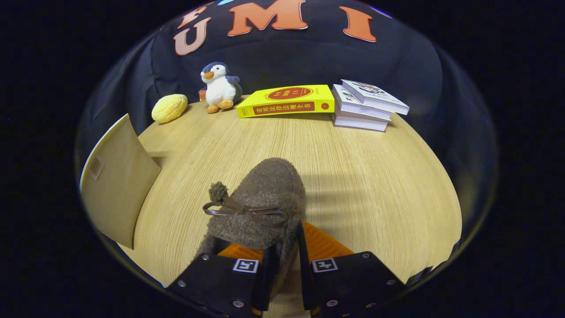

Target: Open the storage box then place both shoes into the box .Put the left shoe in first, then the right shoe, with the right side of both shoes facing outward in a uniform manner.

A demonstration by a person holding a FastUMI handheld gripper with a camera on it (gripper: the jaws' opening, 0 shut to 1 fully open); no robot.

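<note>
A brown fuzzy shoe (260,198) with a thin bow and a pompom points away from me over the wooden table (362,176). My gripper (284,260) is shut on the shoe's right side wall near the opening: one finger sits inside the shoe, the other presses from outside. The shoe's heel is hidden behind the fingers. To the left stands the storage box's beige lid or flap (117,181), raised and tilted; the box body is out of sight.
At the table's far edge sit a yellow round cushion-like toy (169,107), a plush penguin (219,88), a yellow book (287,100) lying flat and a stack of white books (366,106). Black cloth wall rises behind them.
</note>
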